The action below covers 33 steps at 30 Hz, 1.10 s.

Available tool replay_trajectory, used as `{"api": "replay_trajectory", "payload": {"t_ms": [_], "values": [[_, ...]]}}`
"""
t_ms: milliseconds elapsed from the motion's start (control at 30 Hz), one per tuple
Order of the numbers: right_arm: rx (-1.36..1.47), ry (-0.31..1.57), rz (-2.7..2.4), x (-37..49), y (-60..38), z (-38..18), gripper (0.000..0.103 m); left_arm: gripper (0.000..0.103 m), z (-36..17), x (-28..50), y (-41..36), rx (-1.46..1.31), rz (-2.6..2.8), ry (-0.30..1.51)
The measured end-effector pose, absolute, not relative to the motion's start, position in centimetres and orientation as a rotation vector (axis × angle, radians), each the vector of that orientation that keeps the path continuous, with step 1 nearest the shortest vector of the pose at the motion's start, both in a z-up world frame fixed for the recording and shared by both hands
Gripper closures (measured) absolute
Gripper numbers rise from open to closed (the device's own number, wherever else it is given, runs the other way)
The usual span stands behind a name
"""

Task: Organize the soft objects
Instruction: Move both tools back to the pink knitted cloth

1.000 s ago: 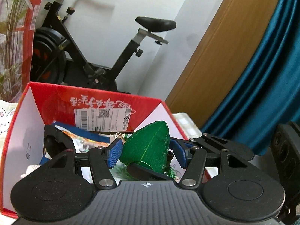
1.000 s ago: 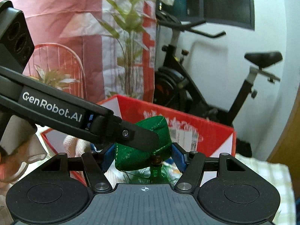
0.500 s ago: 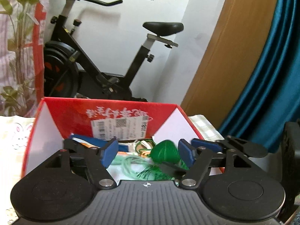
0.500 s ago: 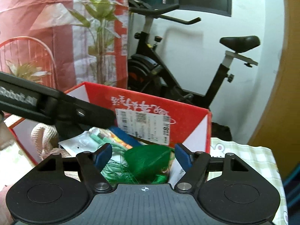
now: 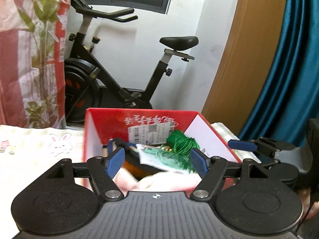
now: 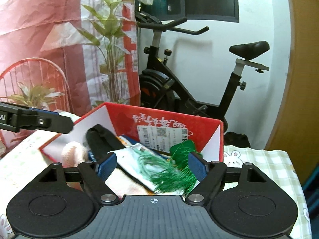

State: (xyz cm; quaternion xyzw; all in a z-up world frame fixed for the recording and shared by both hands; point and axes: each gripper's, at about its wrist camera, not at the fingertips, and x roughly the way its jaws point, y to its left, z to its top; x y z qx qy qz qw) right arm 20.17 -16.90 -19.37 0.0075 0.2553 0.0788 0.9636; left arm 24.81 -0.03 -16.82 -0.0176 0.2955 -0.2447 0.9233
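A green stuffed pouch with a tassel [image 5: 180, 142] lies inside the red cardboard box [image 5: 139, 114], at its right side; it also shows in the right wrist view [image 6: 182, 148]. My left gripper [image 5: 156, 161] is open and empty, just before the box's near edge. My right gripper [image 6: 152, 166] is open and empty above the box's near side [image 6: 163, 112]. The box also holds a pink plush [image 6: 72, 152], a black pouch [image 6: 103, 139] and a white packet [image 6: 133, 157]. The other gripper's finger shows at the left of the right wrist view [image 6: 49, 122].
The box stands on a table with a pale rabbit-print cloth [image 5: 39, 149], checked green on the right [image 6: 265, 159]. An exercise bike [image 5: 111, 75] stands behind the table by the white wall. A red patterned curtain [image 6: 39, 29] hangs at left, a teal curtain [image 5: 289, 59] at right.
Both grippers opened and let go of the green pouch, which dropped into the box. Both grippers then drew back and away from the box.
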Motion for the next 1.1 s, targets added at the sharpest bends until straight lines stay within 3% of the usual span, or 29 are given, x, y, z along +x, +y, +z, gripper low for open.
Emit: {"api": "replay_trajectory", "payload": {"t_ms": [367, 867, 1100], "values": [[0.019, 0.509, 0.192, 12.9, -14.8, -19.5, 0.027, 0.027, -17.9, 18.7, 5.3, -0.048, -0.446, 0.612], [0.011, 0.722, 0.155, 4.3, -13.7, -27.9, 0.025, 0.023, -24.4, 15.1, 9.2, -0.080, -0.384, 0.751], [0.027, 0.773, 0.152, 3.9, -13.6, -29.2, 0.023, 0.022, -27.0, 16.0, 9.0, -0.100, -0.363, 0.805]]}}
